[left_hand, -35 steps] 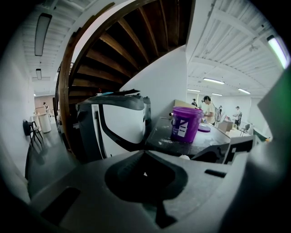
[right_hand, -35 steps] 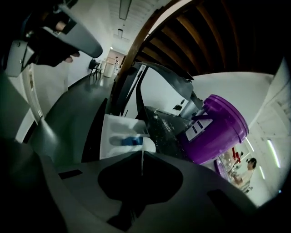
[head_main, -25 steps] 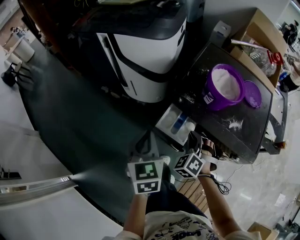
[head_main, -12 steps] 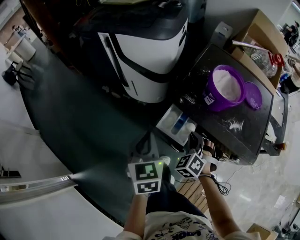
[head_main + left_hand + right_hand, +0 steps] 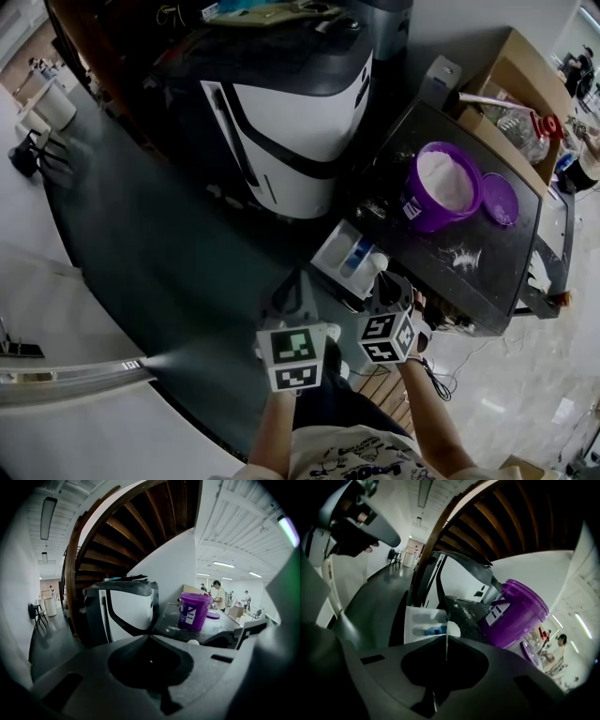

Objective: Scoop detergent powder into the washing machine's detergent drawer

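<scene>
The white detergent drawer [image 5: 337,251] [image 5: 423,623] is pulled out of the white and black washing machine [image 5: 291,122] [image 5: 124,609]. A purple bucket [image 5: 441,187] [image 5: 193,611] [image 5: 520,616] of white powder stands on the black table [image 5: 487,267]. My right gripper [image 5: 392,286] [image 5: 446,638] is shut on the thin handle of a white scoop [image 5: 453,630], whose bowl sits just past the jaws, beside the drawer's near end. My left gripper [image 5: 292,292] [image 5: 150,637] hangs left of it with its jaws together and nothing between them.
A purple lid [image 5: 499,199] lies right of the bucket, and spilled powder [image 5: 464,258] dusts the table top. Behind the table are a cardboard box [image 5: 520,66] and a plastic bottle [image 5: 520,117]. A dark floor strip [image 5: 141,234] runs left of the machine.
Both grippers stay almost where they were. The right gripper with the scoop has edged slightly toward the drawer, and the head view has shifted a little.
</scene>
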`<state>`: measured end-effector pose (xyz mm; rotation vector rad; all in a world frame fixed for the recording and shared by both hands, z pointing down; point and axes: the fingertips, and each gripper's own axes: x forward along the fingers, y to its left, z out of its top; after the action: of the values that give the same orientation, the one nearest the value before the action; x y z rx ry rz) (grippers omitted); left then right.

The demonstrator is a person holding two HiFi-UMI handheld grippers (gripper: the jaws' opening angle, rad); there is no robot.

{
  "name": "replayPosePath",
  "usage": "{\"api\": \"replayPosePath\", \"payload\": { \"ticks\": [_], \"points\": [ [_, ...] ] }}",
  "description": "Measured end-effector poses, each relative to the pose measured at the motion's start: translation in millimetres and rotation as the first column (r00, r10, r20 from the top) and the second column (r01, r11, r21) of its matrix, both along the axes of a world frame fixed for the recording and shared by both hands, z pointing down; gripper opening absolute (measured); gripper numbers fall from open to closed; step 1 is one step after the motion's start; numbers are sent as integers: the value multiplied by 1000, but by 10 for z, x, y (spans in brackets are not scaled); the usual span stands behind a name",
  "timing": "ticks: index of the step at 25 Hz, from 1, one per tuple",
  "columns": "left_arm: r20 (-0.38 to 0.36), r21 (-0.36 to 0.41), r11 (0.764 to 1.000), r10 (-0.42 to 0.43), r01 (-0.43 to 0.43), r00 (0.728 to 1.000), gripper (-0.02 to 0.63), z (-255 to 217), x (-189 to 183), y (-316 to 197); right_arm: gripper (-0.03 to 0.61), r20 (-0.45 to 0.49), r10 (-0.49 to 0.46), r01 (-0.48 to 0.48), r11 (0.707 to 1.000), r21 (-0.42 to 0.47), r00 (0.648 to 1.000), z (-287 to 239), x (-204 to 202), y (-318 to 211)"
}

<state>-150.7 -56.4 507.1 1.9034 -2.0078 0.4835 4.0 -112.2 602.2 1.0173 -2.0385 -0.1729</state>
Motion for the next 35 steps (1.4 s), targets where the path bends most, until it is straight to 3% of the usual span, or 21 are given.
{"api": "replayPosePath", "payload": {
  "ticks": [3,7,15,35],
  "points": [
    [6,14,1000,0,0,1000,2,-79,22,-10,20,124,62,-57,997,-43,990,-126,16,11],
    [12,37,999,2,-2,1000,2,-214,51,-31,20,291,146,-125,988,-90,946,-393,47,1],
    [40,95,995,6,-9,999,2,-532,133,-88,20,459,170,-170,985,-42,872,-1035,164,-105],
    [100,247,968,4,-29,995,2,-1319,209,-213,20,649,93,-219,969,116,755,-2259,339,-224]
  ]
}}
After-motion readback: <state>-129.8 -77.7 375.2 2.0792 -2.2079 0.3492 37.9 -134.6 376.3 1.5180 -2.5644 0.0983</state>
